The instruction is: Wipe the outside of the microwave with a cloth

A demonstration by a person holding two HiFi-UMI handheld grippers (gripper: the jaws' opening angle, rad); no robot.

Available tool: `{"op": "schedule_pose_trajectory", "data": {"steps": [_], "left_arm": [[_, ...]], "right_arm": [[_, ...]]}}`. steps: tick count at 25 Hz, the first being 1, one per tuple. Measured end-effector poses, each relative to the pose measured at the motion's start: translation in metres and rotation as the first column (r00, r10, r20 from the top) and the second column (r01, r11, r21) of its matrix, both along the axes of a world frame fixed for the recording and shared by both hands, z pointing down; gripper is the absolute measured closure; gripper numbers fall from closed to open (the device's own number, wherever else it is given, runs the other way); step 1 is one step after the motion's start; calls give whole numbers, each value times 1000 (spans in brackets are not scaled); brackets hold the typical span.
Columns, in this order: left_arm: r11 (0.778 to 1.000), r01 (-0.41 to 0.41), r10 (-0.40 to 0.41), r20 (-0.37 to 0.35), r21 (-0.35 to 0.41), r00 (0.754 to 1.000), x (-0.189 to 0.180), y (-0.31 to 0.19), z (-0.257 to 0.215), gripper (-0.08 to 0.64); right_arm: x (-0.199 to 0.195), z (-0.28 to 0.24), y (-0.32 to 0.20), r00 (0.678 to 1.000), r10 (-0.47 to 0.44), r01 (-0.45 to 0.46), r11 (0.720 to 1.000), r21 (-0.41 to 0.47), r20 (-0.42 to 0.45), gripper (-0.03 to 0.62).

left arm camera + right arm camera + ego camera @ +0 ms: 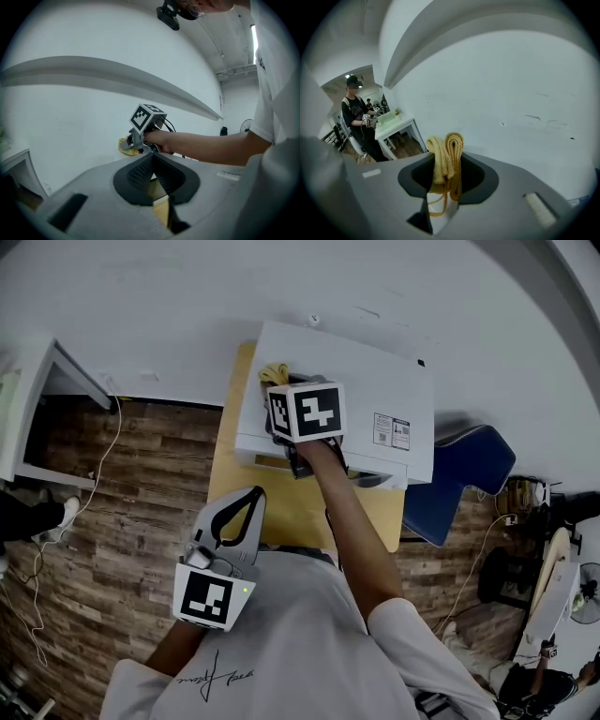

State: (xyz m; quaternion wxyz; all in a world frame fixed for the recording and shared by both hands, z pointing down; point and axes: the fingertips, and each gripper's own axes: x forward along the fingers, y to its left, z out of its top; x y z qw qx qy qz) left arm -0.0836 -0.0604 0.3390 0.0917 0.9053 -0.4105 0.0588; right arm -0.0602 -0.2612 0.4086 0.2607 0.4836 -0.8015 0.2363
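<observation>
A white microwave (375,399) stands on a small wooden table (286,502) against the wall. My right gripper (281,381) reaches over its top near the back left corner, shut on a bunched yellow cloth (273,373). In the right gripper view the yellow cloth (446,161) is pinched between the jaws of the right gripper (446,176) and sticks up above them. My left gripper (246,501) hangs back near my body, below the table's front edge, shut and holding nothing. From the left gripper view, the left gripper (152,171) points at the right gripper (136,143) and the cloth (125,144).
A blue chair (464,474) stands right of the table. A white desk (33,409) is at the far left, with a cable (103,465) trailing over the wood floor. A person (356,122) stands by another white table (393,124) in the background.
</observation>
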Motion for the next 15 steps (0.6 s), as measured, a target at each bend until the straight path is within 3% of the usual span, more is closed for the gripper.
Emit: {"op": "schedule_pose_trajectory", "data": {"steps": [3,5,7,8,12,15], "left_arm": [[1000,22,-22,3,5,1000,-6,0,-1,568],[999,35,-35,-4,1,999,-8,1,-1,568],[999,37,-37,-15,-8,999,-8,1,-2,568],[999,31,-31,-19,-10,999,-6,1,-3,568],[1000,0,0,-23,-13,1000,5,2,-3,568],[999,-32,32,-31,-27,999,17,1,-1,568]], "right_arm": [[-27,-1,6,996,-76,77,997,-17,51,469],[-47,-10,14,975,-132,141,989,-36,180,469],[-58,-30,21,933,-153,172,985,-31,327,469],[-57,-41,23,920,-157,173,985,-14,360,469],[-28,-71,28,938,-159,145,987,66,309,469],[17,-79,31,955,-105,86,993,82,278,469]]}}
